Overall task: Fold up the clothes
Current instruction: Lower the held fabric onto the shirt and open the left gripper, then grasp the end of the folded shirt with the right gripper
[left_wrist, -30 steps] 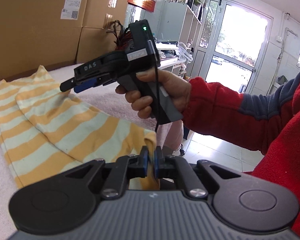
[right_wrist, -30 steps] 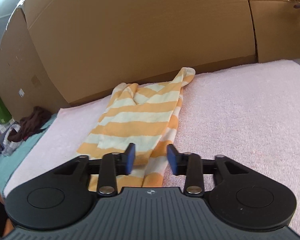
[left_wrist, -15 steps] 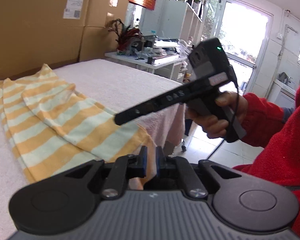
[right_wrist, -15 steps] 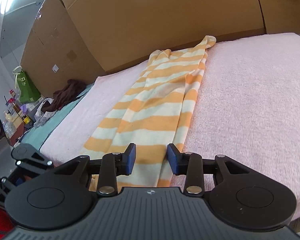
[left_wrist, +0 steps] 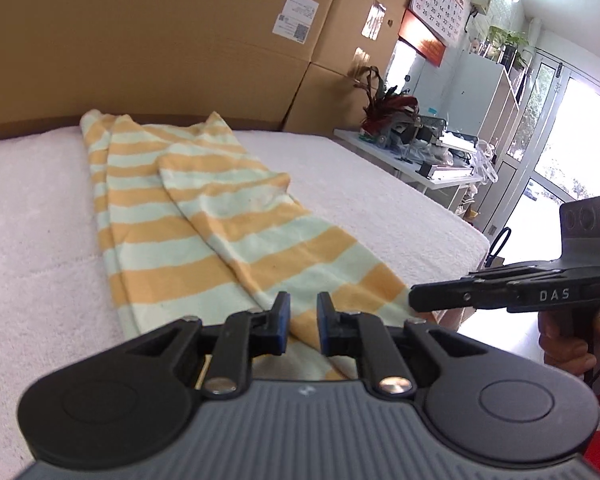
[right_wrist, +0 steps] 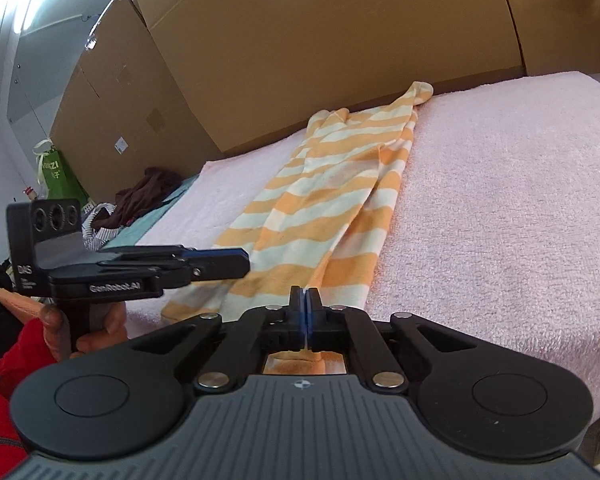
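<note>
An orange-and-white striped garment (left_wrist: 204,216) lies folded lengthwise on the pink towel-covered table (left_wrist: 28,208), running from the near edge to the cardboard boxes; it also shows in the right wrist view (right_wrist: 332,200). My left gripper (left_wrist: 302,322) is open over the garment's near hem, holding nothing. My right gripper (right_wrist: 305,312) is shut on the garment's near right hem. In the left wrist view the right gripper (left_wrist: 416,298) comes in from the right at the hem corner. In the right wrist view the left gripper (right_wrist: 240,264) sits at the near left hem.
Large cardboard boxes (right_wrist: 320,48) wall the far side of the table (right_wrist: 500,200). A dark clothes pile (right_wrist: 148,196) on a teal cloth lies to the left. A white side table (left_wrist: 412,160) with clutter and a glass door (left_wrist: 560,152) stand to the right.
My left gripper has opened and let go of the hem it was pinching. My right gripper has dropped to the near hem and shut on it.
</note>
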`<state>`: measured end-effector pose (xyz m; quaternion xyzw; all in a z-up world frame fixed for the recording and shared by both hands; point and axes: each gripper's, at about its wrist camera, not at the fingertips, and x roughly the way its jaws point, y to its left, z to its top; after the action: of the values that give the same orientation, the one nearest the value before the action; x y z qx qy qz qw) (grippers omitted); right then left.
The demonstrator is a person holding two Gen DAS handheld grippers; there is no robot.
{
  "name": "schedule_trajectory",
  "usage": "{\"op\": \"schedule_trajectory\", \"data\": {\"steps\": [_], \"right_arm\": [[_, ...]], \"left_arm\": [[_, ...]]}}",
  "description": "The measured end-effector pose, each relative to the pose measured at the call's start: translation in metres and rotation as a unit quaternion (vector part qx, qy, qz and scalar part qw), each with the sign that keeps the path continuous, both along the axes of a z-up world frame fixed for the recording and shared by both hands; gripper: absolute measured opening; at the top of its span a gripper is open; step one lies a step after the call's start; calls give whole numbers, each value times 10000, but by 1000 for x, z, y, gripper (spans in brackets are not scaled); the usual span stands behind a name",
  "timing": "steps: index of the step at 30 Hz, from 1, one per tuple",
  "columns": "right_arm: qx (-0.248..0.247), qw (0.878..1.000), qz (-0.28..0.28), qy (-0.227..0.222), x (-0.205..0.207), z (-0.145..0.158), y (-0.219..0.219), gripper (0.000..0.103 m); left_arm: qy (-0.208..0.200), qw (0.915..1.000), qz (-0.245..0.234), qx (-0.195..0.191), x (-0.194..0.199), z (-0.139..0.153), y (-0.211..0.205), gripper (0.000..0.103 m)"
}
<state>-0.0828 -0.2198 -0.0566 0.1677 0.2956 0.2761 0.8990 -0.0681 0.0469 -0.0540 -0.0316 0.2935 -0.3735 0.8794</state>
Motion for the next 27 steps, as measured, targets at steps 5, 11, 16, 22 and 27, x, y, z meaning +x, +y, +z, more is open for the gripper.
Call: {"op": "schedule_trajectory", "data": {"steps": [5,11,16,22,27], "right_arm": [[-13,9996,34,267,-1,-11,-2,6],[-317,9984,-310,-363,8,8,3,28],[-290,9966,-551,-542,65,12,16,22],[-198,9965,-785,209,147,-5,25,0],[-37,9960,-855,247,169,9,23,15]], "left_arm": [[-237,9990,-233,292,-6,0,-4,17],[-411,9986,-267,178,-4,10,-4,17],[-411,9978,-452,250,0,5,-26,17],[-421,9973,-500,345,-4,-4,-30,20],[-510,9967,-554,302,1,5,-26,30]]}}
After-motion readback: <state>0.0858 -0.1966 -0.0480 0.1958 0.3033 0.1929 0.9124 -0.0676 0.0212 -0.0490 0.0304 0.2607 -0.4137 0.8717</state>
